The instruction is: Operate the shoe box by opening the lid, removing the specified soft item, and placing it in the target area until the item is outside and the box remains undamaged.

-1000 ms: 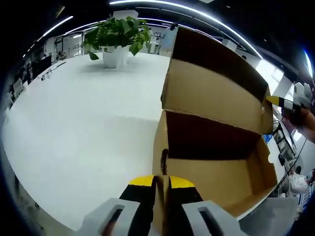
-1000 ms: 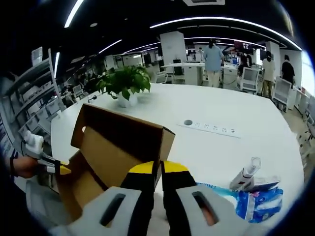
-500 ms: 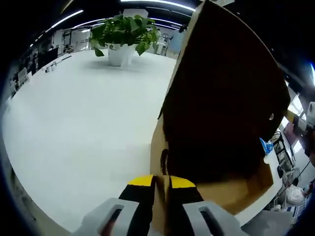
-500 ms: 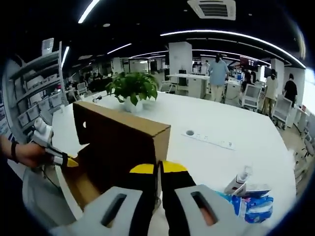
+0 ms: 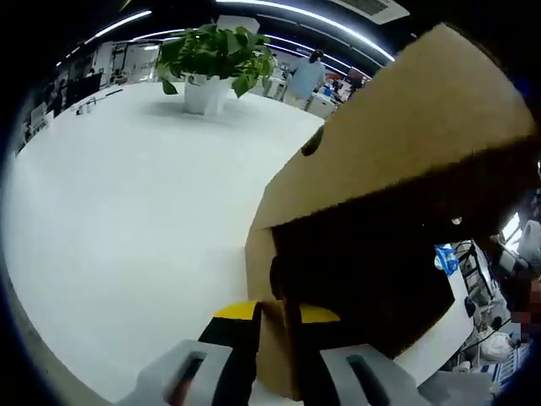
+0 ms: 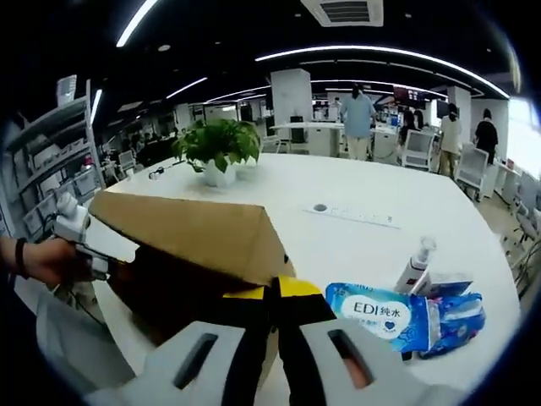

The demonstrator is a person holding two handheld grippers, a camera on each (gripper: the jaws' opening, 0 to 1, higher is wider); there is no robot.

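Note:
The brown cardboard shoe box [image 5: 279, 254] stands on the white table [image 5: 127, 194], and my left gripper [image 5: 275, 315] is shut on its near end wall. The hinged lid [image 5: 406, 144] leans low over the dark inside of the box. In the right gripper view my right gripper [image 6: 275, 294] is shut on the lid's free edge [image 6: 199, 233]. The left gripper [image 6: 95, 264], held by a hand, grips the box's far end there. A blue soft pack marked EDI [image 6: 380, 311] lies on the table right of the box. What is inside the box is hidden.
A potted plant [image 6: 220, 145] stands at the far side of the table, and a power strip [image 6: 355, 216] is set into the tabletop [image 6: 338, 245]. A small spray bottle [image 6: 414, 266] stands beside the blue pack. People stand among desks in the background.
The lid has swung down from upright to nearly flat over the box, with my right gripper on its edge. The left gripper keeps its hold on the end wall.

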